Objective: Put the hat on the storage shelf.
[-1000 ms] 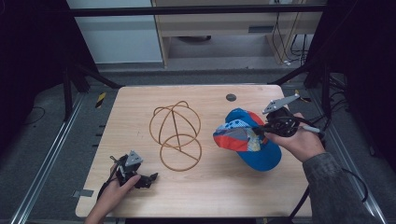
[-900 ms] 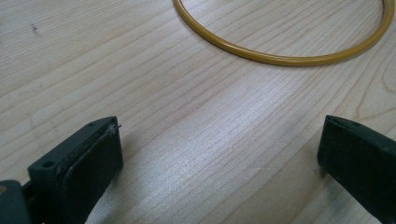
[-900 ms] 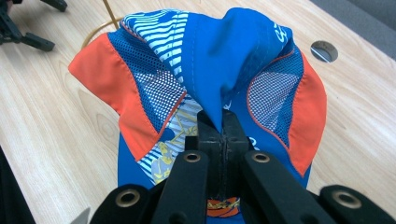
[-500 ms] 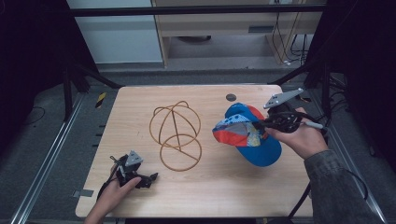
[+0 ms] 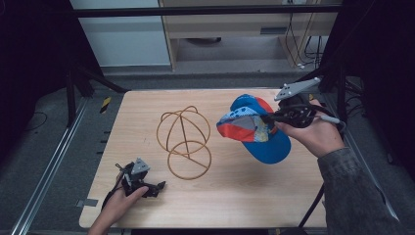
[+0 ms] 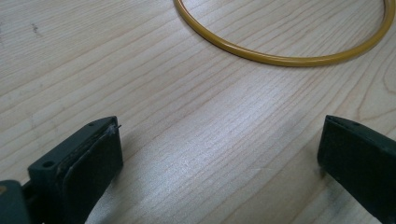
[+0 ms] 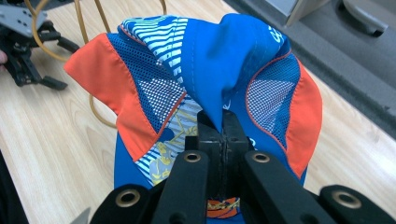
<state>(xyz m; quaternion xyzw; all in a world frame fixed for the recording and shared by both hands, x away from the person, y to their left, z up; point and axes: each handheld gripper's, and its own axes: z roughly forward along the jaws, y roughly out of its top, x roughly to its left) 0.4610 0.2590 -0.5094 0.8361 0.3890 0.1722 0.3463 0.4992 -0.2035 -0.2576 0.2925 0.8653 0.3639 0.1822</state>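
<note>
A blue, orange and striped cap [image 5: 254, 129] hangs above the table's right side, crown pinched by my right gripper [image 5: 272, 117], which is shut on it; in the right gripper view the closed jaws clamp a fold of the cap [image 7: 219, 84]. A yellow wire hat stand [image 5: 184, 142] sits mid-table, to the left of the cap. Near the front left corner my left gripper [image 5: 156, 187] rests low over the wood, open. Its two pads [image 6: 93, 158] stand wide apart with bare table between them, and the stand's base ring [image 6: 280, 59] curves just ahead.
The wooden table [image 5: 230, 205] has dark frame rails on both sides and a black drop beyond its right edge. A small dark disc [image 5: 242, 101] lies near the far edge. A person's sleeve [image 5: 352, 186] crosses the front right corner.
My right gripper has lifted the cap off the table and carried it slightly toward the far side. The left gripper has stayed put.
</note>
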